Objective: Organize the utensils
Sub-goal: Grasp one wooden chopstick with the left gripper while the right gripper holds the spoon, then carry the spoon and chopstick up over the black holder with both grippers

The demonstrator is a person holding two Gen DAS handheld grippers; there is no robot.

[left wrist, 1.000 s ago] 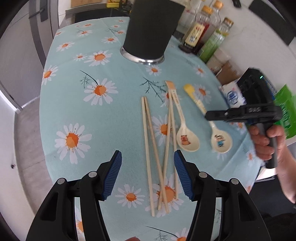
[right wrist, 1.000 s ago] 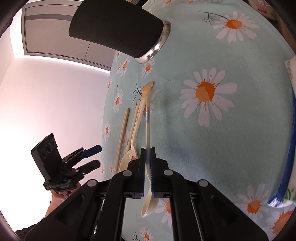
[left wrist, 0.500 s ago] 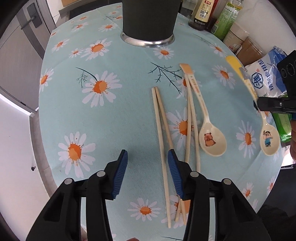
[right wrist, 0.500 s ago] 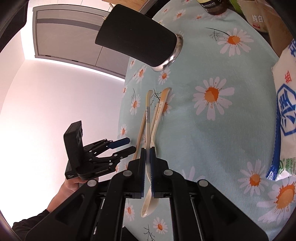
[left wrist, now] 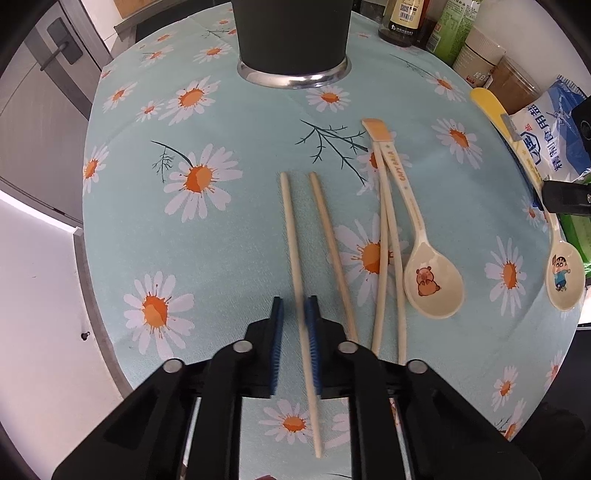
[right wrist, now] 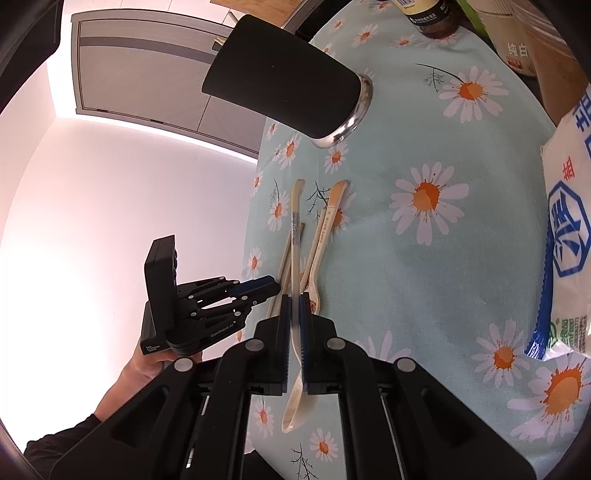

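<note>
4 pale wooden chopsticks point(left wrist: 334, 243) and a cream bear-print spoon point(left wrist: 430, 280) lie on the daisy-print tabletop point(left wrist: 229, 243). The black utensil holder point(left wrist: 291, 35) stands upright at the far edge; its contents cannot be seen. The left gripper point(left wrist: 295, 345) points steeply down, jaws closing on the leftmost chopstick point(left wrist: 295, 258). The right gripper point(right wrist: 294, 339) holds a cartoon-print spoon point(right wrist: 295, 369) clamped above the tabletop.

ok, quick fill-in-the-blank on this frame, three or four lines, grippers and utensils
1. The left gripper is over a single ____.
2. The right gripper is shut on a ____.
3. The spoon lying on the table shows a cartoon ____ in its bowl.
4. The tall holder at the far end of the table is ____ in colour.

Missing words: chopstick; spoon; bear; black
</note>
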